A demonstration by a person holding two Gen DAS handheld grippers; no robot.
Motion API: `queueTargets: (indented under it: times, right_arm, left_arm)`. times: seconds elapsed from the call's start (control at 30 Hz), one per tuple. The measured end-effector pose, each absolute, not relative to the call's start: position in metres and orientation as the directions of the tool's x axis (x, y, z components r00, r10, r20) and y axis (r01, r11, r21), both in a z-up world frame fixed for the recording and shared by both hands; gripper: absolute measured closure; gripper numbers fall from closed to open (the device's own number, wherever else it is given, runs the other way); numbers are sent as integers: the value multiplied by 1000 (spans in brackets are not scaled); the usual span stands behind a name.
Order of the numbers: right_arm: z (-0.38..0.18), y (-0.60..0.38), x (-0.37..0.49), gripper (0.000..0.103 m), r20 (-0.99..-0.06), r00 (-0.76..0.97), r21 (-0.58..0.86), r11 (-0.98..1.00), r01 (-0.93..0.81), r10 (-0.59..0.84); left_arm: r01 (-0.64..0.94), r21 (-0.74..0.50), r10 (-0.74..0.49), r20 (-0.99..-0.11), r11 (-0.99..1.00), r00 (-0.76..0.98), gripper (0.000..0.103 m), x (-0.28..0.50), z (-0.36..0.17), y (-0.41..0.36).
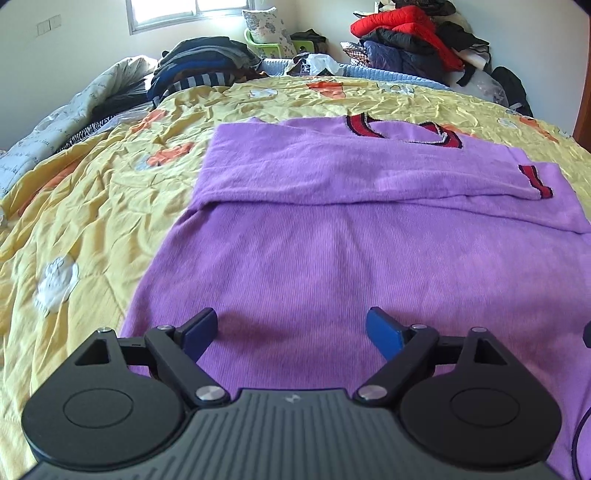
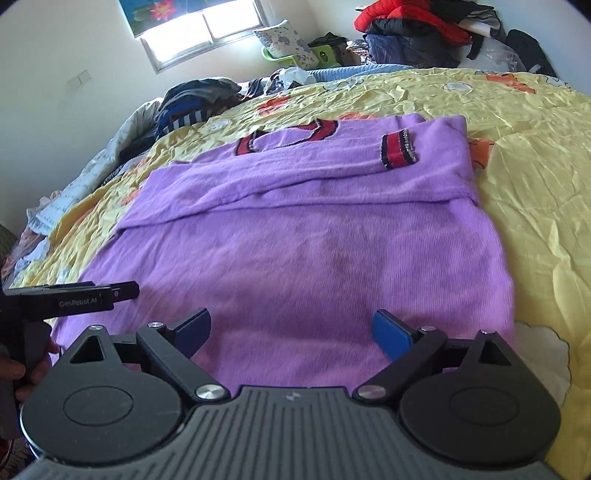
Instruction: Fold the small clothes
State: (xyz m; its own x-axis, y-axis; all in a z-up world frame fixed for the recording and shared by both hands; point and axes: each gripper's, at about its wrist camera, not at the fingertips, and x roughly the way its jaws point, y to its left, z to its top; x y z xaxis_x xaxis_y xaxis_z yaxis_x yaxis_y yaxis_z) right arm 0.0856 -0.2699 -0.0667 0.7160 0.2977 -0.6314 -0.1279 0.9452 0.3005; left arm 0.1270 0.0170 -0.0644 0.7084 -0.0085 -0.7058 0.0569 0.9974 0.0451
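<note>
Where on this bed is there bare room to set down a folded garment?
Bare yellow quilt lies left of the purple sweater, and more to its right. The far edge is crowded: clothes pile, pillow, red jacket heap.

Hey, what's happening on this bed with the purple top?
A person is folding a purple sweater on a yellow quilt, with a hand-held gripper in each hand. Its sleeves are already folded across the chest, one red-striped cuff lying on top. The left gripper and right gripper hover open over the lower part of the sweater, holding nothing.
</note>
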Motion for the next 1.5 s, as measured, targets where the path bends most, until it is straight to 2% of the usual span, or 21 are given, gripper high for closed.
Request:
queueTargets:
  times: [0.43,0.63,0.77,1.0,1.23,1.37,1.5]
  right_arm:
    - [-61,-267,39,8,-656,711,172,967,-186,254]
    - [-63,-271,24,8,-659,711,182,969,-169,248]
    - [-64,-273,15,7,-661,710,190,969,-158,245]
    - [-68,-275,3,7,-674,703,182,973,-140,227]
    - [-72,-270,-10,5,-700,686,126,980,-154,198]
    - [-74,-265,-18,4,-713,678,78,982,-174,177]
    - [-71,-268,-30,4,-718,672,73,980,-183,179]
  left_arm:
    - [49,42,-5,-703,998,711,12,103,-69,25]
    - [46,44,-3,-692,998,722,9,94,-72,25]
    - [34,50,8,-671,998,741,3,89,-76,26]
    - [23,42,9,-636,999,771,1,80,-80,28]
    - [25,42,8,-647,999,762,1,76,-78,29]
    - [55,33,-19,-663,998,748,1,61,-71,35]
    - [111,56,-50,-641,992,766,1,37,-59,47]
